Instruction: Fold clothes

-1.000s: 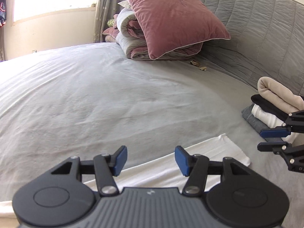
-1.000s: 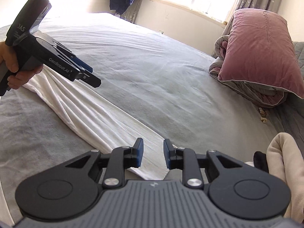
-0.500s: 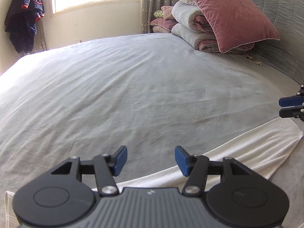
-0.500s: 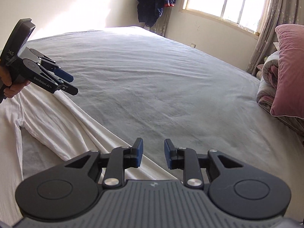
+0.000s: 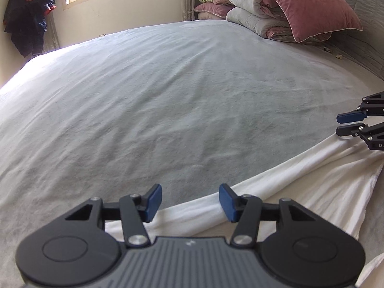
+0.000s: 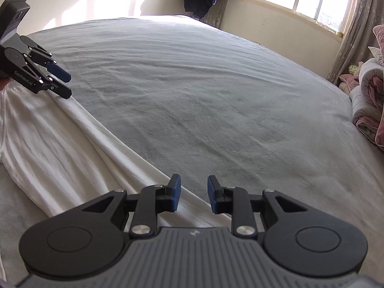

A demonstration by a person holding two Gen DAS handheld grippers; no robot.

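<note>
Both claws hover over the white garment [image 6: 72, 148] on the grey bed [image 5: 168, 96]: left claw [image 5: 190, 201] gaping, right claw [image 6: 194, 193] narrower, neither gripping anything.

Right gripper [image 6: 193, 193] is hovering with jaws parted over the near edge of the white garment [image 6: 60, 144], which is lying on the grey bedspread [image 6: 204, 84]. Left gripper [image 6: 63, 84] is hovering far left, also parted.
</note>
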